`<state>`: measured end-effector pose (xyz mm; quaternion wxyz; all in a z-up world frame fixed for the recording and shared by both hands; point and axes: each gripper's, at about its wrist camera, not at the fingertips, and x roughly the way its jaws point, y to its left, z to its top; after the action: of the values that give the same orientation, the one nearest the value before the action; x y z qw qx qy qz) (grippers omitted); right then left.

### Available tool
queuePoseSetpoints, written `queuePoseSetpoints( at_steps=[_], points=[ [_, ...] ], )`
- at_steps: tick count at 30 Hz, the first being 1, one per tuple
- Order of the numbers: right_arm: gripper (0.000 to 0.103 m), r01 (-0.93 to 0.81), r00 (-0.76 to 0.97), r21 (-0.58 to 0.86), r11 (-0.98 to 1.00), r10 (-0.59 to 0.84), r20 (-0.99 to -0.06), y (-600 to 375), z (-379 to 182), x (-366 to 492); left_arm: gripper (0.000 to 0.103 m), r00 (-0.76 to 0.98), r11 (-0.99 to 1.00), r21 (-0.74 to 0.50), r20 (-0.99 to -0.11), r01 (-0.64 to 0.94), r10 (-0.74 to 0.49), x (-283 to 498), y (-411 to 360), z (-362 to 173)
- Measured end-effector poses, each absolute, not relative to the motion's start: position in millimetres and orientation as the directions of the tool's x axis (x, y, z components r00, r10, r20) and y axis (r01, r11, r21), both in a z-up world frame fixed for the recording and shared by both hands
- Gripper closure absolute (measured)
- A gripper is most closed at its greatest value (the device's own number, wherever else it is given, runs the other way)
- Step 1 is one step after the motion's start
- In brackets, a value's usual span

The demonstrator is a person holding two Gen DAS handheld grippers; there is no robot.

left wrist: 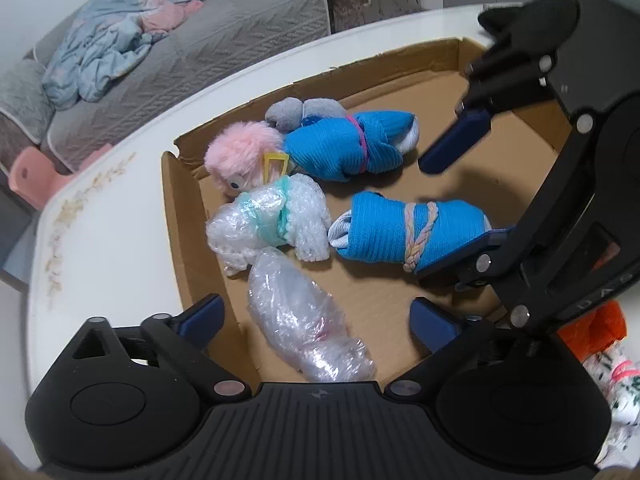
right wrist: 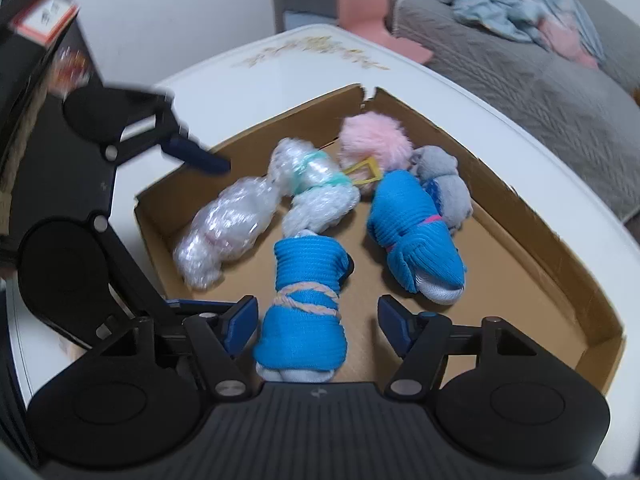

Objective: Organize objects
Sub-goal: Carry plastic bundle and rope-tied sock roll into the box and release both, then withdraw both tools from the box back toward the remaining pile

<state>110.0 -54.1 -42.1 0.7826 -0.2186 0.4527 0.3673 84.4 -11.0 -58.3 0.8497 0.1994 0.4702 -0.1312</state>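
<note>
Left wrist view: a shallow cardboard box [left wrist: 188, 216] on a white table [left wrist: 100, 240] holds six bundles. Two are blue ribbed sock rolls: one tied with a pink band [left wrist: 344, 146] at the back, one bound with a pale braided cord [left wrist: 404, 230] nearer the camera. Two are bubble-wrap parcels: one with a mint-green band [left wrist: 276, 216], one plain [left wrist: 308, 332] lying between the open fingers. One pink fluffy toy [left wrist: 244, 152] and one grey sock roll [left wrist: 300, 114] lie at the far side, with a yellow clip [left wrist: 276, 166] against the toy. The left gripper [left wrist: 316, 316] stands wide open, its pads clear of the plain parcel, holding nothing. The right gripper [left wrist: 456, 200] reaches in from the right, one finger [left wrist: 464, 250] beside the corded roll, the other [left wrist: 456, 144] raised above the box floor. A grey sofa [left wrist: 200, 40] with a blue garment [left wrist: 108, 48] lies beyond

Right wrist view: the same six bundles lie in the box [right wrist: 560, 248]. The corded blue roll [right wrist: 304, 312] lies between the right gripper [right wrist: 316, 320] fingers, which stand partly open; the left pad [right wrist: 240, 320] is just beside it, contact uncertain, the right pad [right wrist: 394, 320] is apart. The banded roll [right wrist: 416, 236], banded parcel [right wrist: 312, 184], plain parcel [right wrist: 224, 232], pink toy [right wrist: 374, 140] and grey roll [right wrist: 444, 184] lie beyond. The left gripper finger [right wrist: 196, 156] hangs over the box's left wall
</note>
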Motion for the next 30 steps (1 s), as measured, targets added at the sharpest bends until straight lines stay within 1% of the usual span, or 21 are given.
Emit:
queuePoseSetpoints(
  at_steps=[3,6,12,17,23,30],
  points=[
    [0.037,-0.784,0.303,-0.011,0.62,0.367,-0.88,-53.3,-41.0,107.7,0.002,0.506,0.892,0.189,-0.861,0.41,-0.05,84.3,-8.3,-57.8],
    [0.03,-0.787,0.308,-0.019,0.616,0.366,-0.878,-55.5,-36.9,109.6,0.002,0.501,0.898,0.163,-0.863,0.408,-0.071,82.8,-4.1,-54.0],
    [0.027,-0.795,0.311,-0.045,0.605,0.343,-0.887,-55.1,-34.4,109.1,0.002,0.509,0.898,0.16,-0.857,0.41,-0.08,78.3,-3.0,-46.7],
    [0.022,-0.785,0.323,-0.047,0.617,0.345,-0.881,-59.7,-32.0,103.9,0.001,0.517,0.911,0.139,-0.851,0.388,-0.09,73.5,4.2,-42.6],
    [0.02,-0.781,0.326,-0.029,0.624,0.366,-0.872,-62.8,-26.8,96.0,0.001,0.522,0.929,0.1,-0.846,0.356,-0.109,65.6,15.7,-35.3],
    [0.018,-0.762,0.354,-0.029,0.647,0.378,-0.855,-68.9,-19.0,85.5,0.001,0.535,0.933,0.093,-0.837,0.346,-0.115,49.4,20.9,-31.8]
  ],
)
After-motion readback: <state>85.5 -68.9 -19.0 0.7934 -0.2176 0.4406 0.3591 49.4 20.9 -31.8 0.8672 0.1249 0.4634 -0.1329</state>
